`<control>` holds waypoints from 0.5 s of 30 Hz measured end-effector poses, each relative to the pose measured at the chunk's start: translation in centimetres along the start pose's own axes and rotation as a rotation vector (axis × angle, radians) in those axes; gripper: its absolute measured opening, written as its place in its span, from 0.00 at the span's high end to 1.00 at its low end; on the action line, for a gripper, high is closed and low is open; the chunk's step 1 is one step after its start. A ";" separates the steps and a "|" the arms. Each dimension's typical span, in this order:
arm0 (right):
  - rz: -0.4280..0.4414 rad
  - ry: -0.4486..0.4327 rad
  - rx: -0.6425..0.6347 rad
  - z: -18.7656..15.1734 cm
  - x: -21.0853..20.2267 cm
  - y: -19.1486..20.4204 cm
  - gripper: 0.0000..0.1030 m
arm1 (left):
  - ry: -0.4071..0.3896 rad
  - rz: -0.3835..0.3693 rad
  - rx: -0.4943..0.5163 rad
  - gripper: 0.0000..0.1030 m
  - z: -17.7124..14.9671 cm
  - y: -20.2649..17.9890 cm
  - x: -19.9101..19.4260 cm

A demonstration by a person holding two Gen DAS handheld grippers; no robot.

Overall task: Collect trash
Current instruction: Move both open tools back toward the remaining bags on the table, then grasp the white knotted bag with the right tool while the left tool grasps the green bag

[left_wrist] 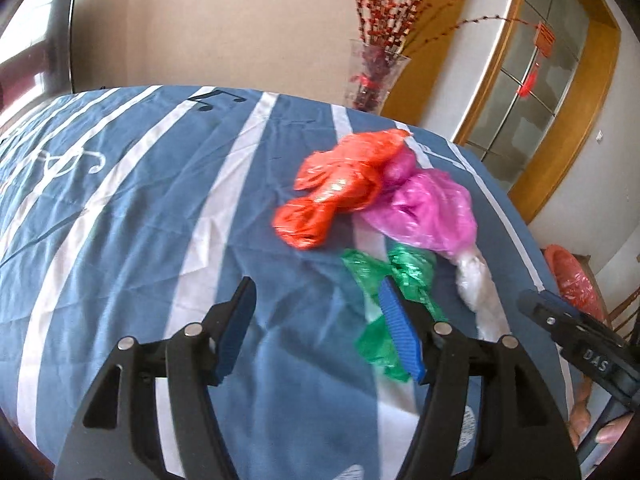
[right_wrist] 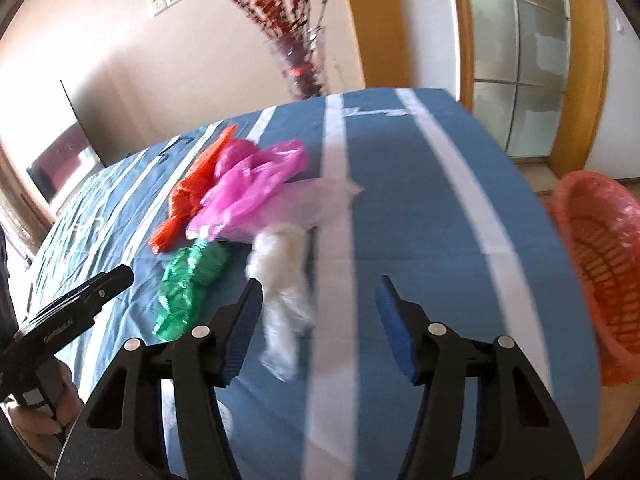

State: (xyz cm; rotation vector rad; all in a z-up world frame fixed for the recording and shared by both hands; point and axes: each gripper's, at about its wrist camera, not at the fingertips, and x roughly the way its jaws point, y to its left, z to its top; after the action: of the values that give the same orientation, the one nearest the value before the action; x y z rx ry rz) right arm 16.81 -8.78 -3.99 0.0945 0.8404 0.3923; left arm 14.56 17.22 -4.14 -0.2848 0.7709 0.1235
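Covering the table, a blue cloth [left_wrist: 120,220] with white stripes, creased. Off its right edge, an orange woven basket [right_wrist: 600,264], nothing visible inside; collection apparently not begun. Crumpled thin plastic bags clustered far right on the cloth: pink [left_wrist: 424,212], orange [left_wrist: 332,196], green [right_wrist: 188,288], white [right_wrist: 280,280]. Left gripper [left_wrist: 320,328] and right gripper [right_wrist: 320,320]: both spread apart, holding nothing, near the bags.

Beige wall [left_wrist: 224,20]; dark television [left_wrist: 40,48] at left. Wood-framed glass door [right_wrist: 520,60] at right; daylight on a striped blue tablecloth [left_wrist: 120,200].
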 end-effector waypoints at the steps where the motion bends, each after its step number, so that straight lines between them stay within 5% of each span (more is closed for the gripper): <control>1: 0.003 0.007 -0.001 0.1 0.4 0.4 0.43 | -0.002 0.003 -0.004 0.37 0.0 0.4 0.0; 10: -0.019 0.062 -0.014 0.8 3.9 2.6 0.43 | 0.013 0.017 -0.037 0.36 -0.3 2.8 0.2; 15: -0.055 0.084 -0.033 0.8 4.9 2.8 0.66 | 0.031 0.010 -0.044 0.36 -0.5 3.1 0.6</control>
State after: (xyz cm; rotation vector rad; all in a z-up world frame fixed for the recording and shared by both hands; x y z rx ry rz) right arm 19.49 -4.34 -6.30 0.0244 0.9171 0.3605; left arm 13.98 19.98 -5.58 -0.3251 0.8013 0.1457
